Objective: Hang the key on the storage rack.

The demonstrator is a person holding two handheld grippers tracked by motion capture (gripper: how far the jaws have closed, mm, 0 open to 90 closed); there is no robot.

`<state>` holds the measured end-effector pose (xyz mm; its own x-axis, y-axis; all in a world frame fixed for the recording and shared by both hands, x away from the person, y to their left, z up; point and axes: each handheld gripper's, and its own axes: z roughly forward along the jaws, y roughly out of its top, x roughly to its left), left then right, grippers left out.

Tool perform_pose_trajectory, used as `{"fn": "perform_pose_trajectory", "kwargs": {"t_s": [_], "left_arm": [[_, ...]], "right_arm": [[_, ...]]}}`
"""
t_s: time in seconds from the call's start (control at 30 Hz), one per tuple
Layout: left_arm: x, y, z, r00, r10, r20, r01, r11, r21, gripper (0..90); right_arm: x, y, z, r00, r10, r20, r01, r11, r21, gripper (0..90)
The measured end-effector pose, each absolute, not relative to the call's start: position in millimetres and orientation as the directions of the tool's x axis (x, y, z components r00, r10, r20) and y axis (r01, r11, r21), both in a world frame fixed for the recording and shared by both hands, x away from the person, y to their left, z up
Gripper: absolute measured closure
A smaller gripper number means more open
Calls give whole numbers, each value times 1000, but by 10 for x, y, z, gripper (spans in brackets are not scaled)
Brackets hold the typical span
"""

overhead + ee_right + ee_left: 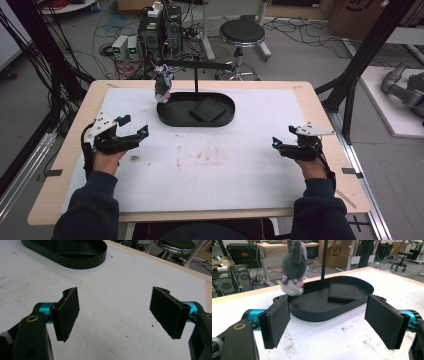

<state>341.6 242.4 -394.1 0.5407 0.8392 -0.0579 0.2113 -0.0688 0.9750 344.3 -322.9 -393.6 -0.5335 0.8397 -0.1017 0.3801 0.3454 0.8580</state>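
Currently both hand-held grippers, left [134, 127] and right [282, 136], gape wide and empty. Grey plush rabbit [163, 85] hangs over black oval tray [167, 119]; a sideways bump could unhook it.

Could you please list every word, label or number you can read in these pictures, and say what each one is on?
"SF": on the brown cardboard box behind the table, in the left gripper view.
Red and yellow label on the black case at the far left of that view: too small to read.
Nothing else carries readable text.
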Motion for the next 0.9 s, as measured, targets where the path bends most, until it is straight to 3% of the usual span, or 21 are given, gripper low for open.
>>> {"fn": "perform_pose_trajectory", "kwargs": {"t_s": [0.9], "left_arm": [[3393, 2424, -3997, 536, 842, -64, 233, -75, 969, 215]], "right_arm": [[3438, -3230, -3973, -525, 845, -100, 388, 342, 856, 243]]}}
